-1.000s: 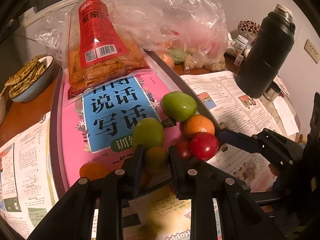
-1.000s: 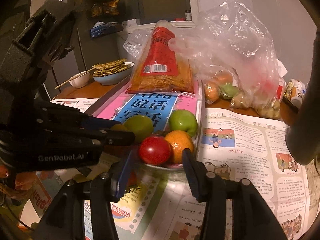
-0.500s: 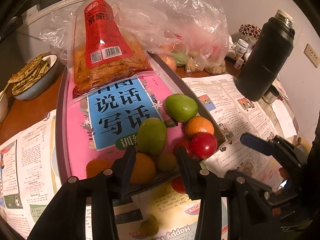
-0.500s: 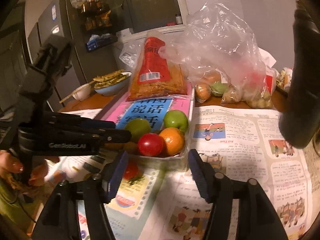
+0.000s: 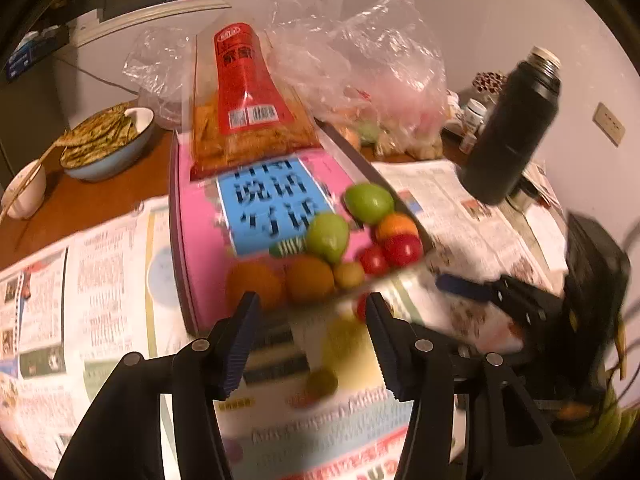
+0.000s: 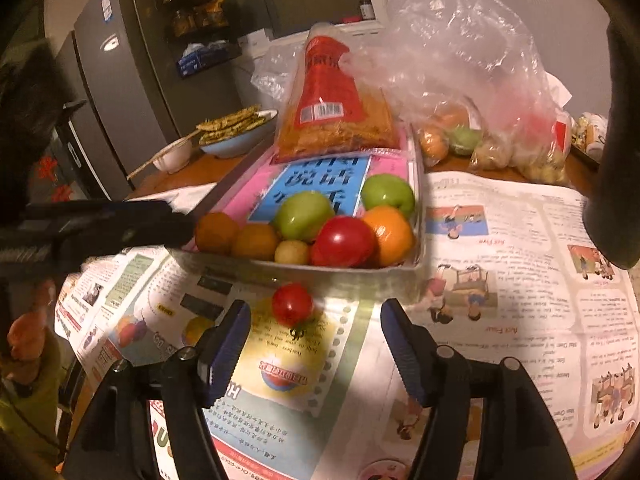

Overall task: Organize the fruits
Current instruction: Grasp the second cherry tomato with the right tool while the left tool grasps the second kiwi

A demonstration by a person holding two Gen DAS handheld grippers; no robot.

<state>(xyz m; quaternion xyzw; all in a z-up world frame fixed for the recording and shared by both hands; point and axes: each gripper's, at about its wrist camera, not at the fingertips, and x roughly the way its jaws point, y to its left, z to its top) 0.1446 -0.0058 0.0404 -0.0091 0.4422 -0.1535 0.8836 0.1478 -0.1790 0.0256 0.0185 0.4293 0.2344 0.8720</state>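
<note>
A metal tray (image 6: 416,272) with a pink book in it holds several fruits at its near end: two green ones (image 6: 306,214), oranges (image 6: 388,232), a red tomato (image 6: 342,242) and a small yellow fruit (image 6: 292,252). The same pile shows in the left wrist view (image 5: 328,236). A small red tomato (image 6: 292,304) lies on the newspaper in front of the tray. My right gripper (image 6: 316,328) is open, just short of that tomato. My left gripper (image 5: 312,316) is open and empty, in front of the tray's near edge (image 5: 188,312).
A red snack bag (image 5: 244,108) leans on the tray's far end. A plastic bag of produce (image 6: 480,120) sits at the back right, a black flask (image 5: 512,132) to the right. A bowl of flatbreads (image 5: 108,140) and a small bowl stand at the left.
My left gripper let go of the small yellow fruit in the tray, opened and drew back. My right gripper also drew back, and the small tomato on the newspaper came into its view.
</note>
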